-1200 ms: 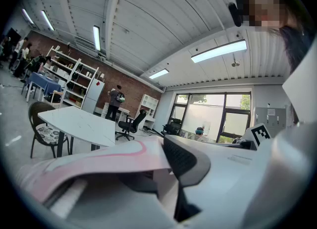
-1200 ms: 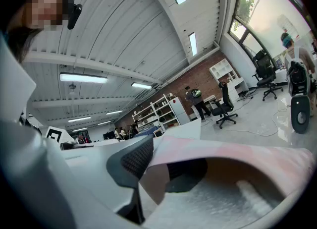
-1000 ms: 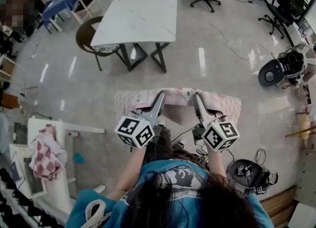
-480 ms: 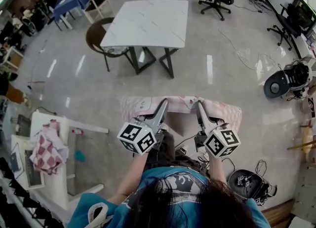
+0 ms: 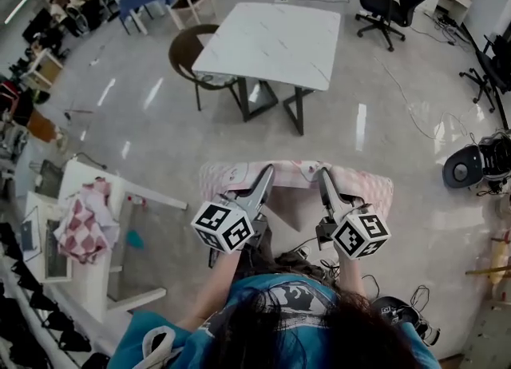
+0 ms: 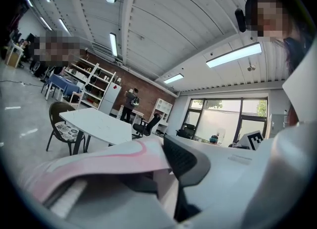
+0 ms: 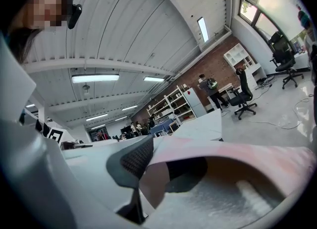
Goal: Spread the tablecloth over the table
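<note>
**A:** Status?

**B:** Left to right. Left claw (image 5: 267,169): jaws nearly together, pinched on the top hem of the pale pink patterned fabric tablecloth (image 5: 363,182). The left gripper view shows the cloth pressed flat against the dark ribbed pad (image 6: 184,159).

**A:** Right one?

**B:** Right claw (image 5: 322,172): same thing, narrow gap, clamped on the same hem near the left claw. Both point level, so the cloth hangs below them as one band, with spare width out past each claw.

**A:** Why grip near the middle?

**B:** My read: it keeps the hem taut and the cloth off the floor for carrying. Can't tell if it's folded double.

**A:** And the counter?

**B:** The white marble-look counter on black legs (image 5: 267,36) is ahead, well apart from the cloth, and its top is bare. A round brown chair (image 5: 185,49) sits partly under its left corner.

**A:** Progress?

**B:** Early, I'd say. Nothing is laid yet. The next move calls for reaching the near edge, raising the hem above the top and drawing it across. Risk: the left end snags on that chair.
</note>
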The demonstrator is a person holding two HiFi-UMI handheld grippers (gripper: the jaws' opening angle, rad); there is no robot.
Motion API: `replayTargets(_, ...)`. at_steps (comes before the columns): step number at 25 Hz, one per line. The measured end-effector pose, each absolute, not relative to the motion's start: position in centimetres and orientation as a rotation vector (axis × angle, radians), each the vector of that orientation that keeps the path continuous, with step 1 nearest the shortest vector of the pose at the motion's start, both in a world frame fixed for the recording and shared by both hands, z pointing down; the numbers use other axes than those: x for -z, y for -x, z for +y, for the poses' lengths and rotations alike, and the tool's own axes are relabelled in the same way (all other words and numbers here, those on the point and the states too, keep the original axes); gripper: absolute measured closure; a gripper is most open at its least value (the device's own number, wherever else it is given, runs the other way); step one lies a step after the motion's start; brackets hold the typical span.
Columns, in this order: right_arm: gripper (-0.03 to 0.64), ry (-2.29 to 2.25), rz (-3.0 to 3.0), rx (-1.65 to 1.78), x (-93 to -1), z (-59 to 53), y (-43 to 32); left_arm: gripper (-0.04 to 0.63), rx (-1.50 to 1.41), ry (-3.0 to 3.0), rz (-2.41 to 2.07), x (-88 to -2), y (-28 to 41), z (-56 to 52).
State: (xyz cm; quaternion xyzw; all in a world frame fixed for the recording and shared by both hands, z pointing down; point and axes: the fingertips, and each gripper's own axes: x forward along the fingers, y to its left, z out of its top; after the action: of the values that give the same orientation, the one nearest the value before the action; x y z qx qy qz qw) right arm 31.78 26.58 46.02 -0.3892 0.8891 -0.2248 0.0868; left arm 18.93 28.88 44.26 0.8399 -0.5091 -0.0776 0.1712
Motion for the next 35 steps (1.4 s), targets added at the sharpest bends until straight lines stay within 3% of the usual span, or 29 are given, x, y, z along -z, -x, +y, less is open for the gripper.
replayTargets(25, 0.546, 1.070, 2.731, 0.708, -44.6, 12.9, -7.0, 0.537, 0.287, -2.433, -1.432, -42.5, 5.6, 16.0)
replayTargets(35, 0.543, 1.089, 2.733, 0.621, -42.0, 8.3, -1.4, 0.537, 0.299, -2.534, -1.402, -39.8, 11.2, 11.0)
